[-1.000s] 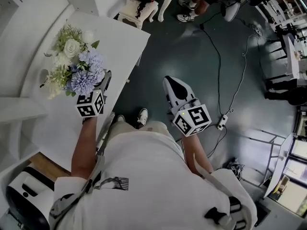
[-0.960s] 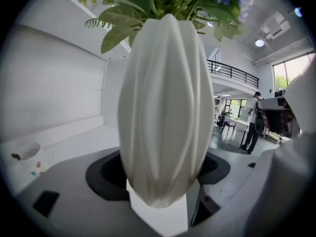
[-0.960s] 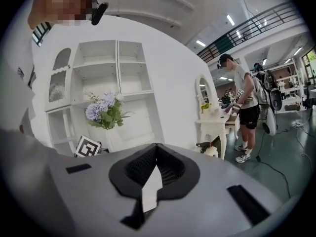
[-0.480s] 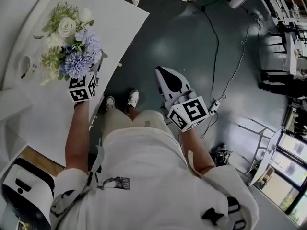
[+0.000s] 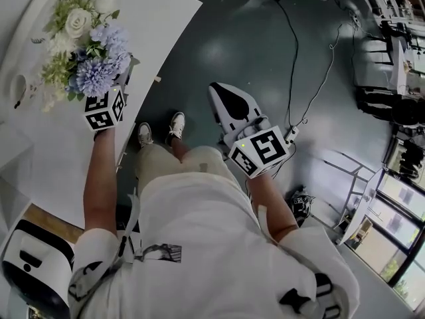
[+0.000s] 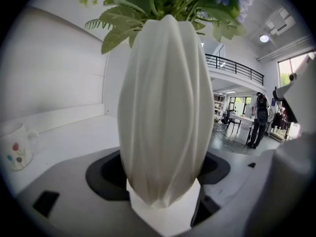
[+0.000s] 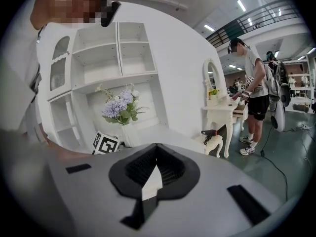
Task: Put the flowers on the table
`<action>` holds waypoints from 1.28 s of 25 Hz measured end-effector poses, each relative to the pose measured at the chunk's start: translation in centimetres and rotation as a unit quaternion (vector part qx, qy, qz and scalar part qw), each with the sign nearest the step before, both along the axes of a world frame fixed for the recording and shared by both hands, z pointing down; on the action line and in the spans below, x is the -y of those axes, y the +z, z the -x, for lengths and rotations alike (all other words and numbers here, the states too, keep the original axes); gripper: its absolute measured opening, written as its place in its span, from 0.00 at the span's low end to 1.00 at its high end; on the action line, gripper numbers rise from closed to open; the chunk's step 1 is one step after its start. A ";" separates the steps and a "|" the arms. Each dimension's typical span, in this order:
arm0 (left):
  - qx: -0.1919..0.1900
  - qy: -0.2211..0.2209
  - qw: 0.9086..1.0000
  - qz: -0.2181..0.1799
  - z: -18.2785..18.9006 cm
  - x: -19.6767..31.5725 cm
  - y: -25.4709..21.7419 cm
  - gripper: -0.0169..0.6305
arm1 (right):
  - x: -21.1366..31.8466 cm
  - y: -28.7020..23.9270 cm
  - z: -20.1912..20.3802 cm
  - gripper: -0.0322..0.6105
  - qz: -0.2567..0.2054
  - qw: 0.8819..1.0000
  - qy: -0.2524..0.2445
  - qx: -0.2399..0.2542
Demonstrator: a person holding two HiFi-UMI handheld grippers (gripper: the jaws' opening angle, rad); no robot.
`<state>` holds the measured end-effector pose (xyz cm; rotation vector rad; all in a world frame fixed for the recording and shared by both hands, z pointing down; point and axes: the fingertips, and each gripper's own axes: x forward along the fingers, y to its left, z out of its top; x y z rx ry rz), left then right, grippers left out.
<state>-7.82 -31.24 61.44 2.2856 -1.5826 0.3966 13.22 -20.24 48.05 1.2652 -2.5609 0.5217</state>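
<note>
A bunch of white and lilac flowers (image 5: 86,48) stands in a ribbed white vase (image 6: 160,112). My left gripper (image 5: 119,77) is shut on the vase's lower body and holds it upright over the white table (image 5: 156,18), near the table's edge. In the left gripper view the vase fills the space between the jaws; whether its base touches the table is hidden. My right gripper (image 5: 222,95) hangs over the dark floor to the right, shut and holding nothing. The right gripper view shows the flowers (image 7: 120,107) off to the left.
A white mug (image 6: 17,144) sits on the table left of the vase. White shelving (image 7: 98,68) lines the wall behind. A small dressing table (image 7: 222,115) and a standing person (image 7: 254,88) are further off. Cables (image 5: 292,65) run across the floor.
My left gripper has sunk a little toward the table with the vase still in it. The right gripper has dropped slightly. The whole head view has shifted.
</note>
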 end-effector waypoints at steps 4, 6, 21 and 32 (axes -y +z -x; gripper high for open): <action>0.006 -0.001 1.000 -0.010 0.4 0.1 -0.1 0.61 | -0.7 0.3 0.4 0.06 0.006 1.000 -0.002 -0.006; 0.013 0.000 1.000 -0.016 0.6 0.2 -0.5 0.61 | -1.0 0.1 0.6 0.06 0.009 1.000 -0.003 -0.008; 0.027 0.007 0.999 -0.043 1.1 -0.4 -1.7 0.62 | -2.6 -0.8 1.4 0.06 0.014 1.000 0.001 -0.002; 0.028 0.004 0.998 -0.061 1.2 0.0 -1.9 0.62 | -2.8 -1.4 1.6 0.06 0.008 1.000 0.012 -0.001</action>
